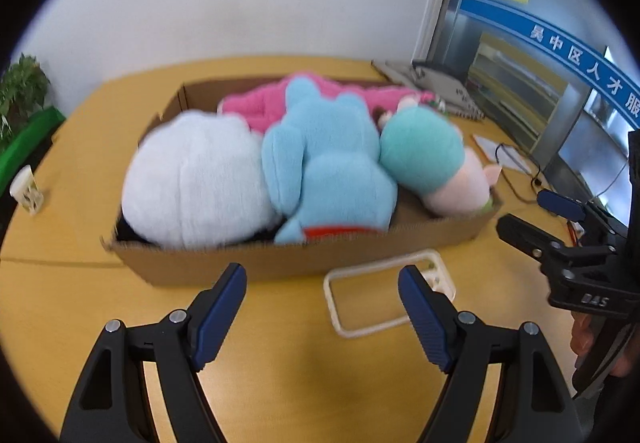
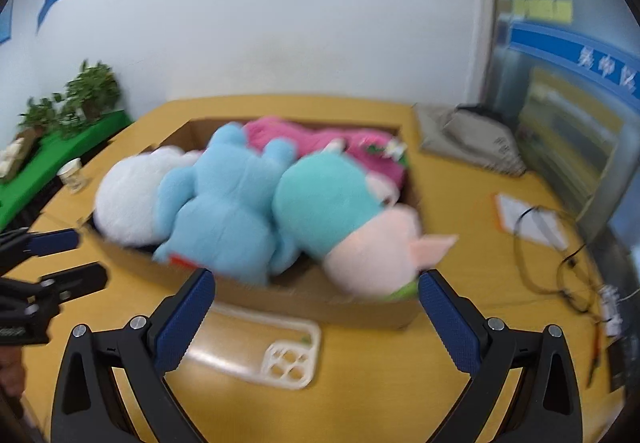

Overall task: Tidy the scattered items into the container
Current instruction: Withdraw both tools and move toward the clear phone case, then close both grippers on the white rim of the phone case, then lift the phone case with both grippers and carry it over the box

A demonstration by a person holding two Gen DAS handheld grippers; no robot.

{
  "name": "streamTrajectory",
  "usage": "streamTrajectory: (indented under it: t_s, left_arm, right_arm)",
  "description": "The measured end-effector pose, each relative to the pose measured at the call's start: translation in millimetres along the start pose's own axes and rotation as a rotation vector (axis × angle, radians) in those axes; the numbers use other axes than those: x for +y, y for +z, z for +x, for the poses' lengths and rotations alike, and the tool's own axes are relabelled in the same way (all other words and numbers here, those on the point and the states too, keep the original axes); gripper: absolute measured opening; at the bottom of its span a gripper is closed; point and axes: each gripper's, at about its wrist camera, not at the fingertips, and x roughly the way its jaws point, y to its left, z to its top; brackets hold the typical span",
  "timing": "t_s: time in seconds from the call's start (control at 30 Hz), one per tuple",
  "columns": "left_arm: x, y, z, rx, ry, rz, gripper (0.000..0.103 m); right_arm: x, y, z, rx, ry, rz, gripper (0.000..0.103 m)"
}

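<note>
A shallow cardboard box [image 1: 280, 263] [image 2: 360, 307] on the yellow table holds a white plush [image 1: 192, 179] [image 2: 128, 195], a blue plush [image 1: 328, 163] [image 2: 224, 203], a teal-and-pink plush [image 1: 424, 159] [image 2: 332, 211] and a pink plush [image 1: 256, 103] [image 2: 320, 135]. A clear phone case [image 1: 384, 295] [image 2: 276, 351] lies on the table in front of the box. My left gripper [image 1: 322, 283] is open and empty, just before the box and case. My right gripper [image 2: 316, 291] is open and empty, above the case; it also shows in the left wrist view [image 1: 532, 219].
A paper cup [image 2: 74, 175] [image 1: 26, 189] stands at the table's left edge by green planters [image 2: 60, 135]. A grey device [image 2: 472, 143], a paper sheet [image 2: 528, 219] and black cables [image 2: 560, 263] lie on the right. A glass partition stands at right.
</note>
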Motion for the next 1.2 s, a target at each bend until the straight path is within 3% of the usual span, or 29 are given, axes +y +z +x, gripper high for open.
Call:
streamTrajectory:
  t_s: [0.27,0.4,0.5,0.57,0.73,0.83,0.97,1.2]
  left_arm:
    - [-0.8,-18.0,46.8,0.133,-0.122,-0.036,0.073]
    - [-8.8,-21.6,74.9,0.204,-0.145,-0.035,0.058]
    - [-12.1,-27.2,92.1,0.252,-0.121,-0.041,0.038]
    - [-13.4,-30.6,97.1,0.263,-0.105,-0.044,0.026]
    - [-12.5,-31.9,101.8,0.261,-0.082,-0.058,0.011]
    - [-9.7,-32.9,102.2,0.261,-0.093,-0.076,0.010]
    - [-7.4,-35.1,100.3,0.261,-0.101,-0.087,0.008]
    - [-0.8,-37.7,83.3,0.233,-0.106,-0.097,0.006]
  right_arm:
    - [7.3,-55.1,43.0,0.169,0.143,-0.094,0.100]
    - [-2.3,-63.8,71.5,0.213,0.091,-0.026,0.086]
    - [-10.9,-72.6,88.5,0.249,0.060,0.031,0.072]
    - [-11.9,-79.1,94.3,0.259,0.053,0.039,0.063]
    - [-11.2,-85.9,93.9,0.237,0.048,0.038,0.037]
    - [-9.9,-84.8,94.8,0.240,0.064,0.036,0.026]
    - [-6.8,-86.3,92.1,0.249,0.066,0.026,0.026]
    - [-7.3,-88.3,84.4,0.244,0.070,0.048,0.010]
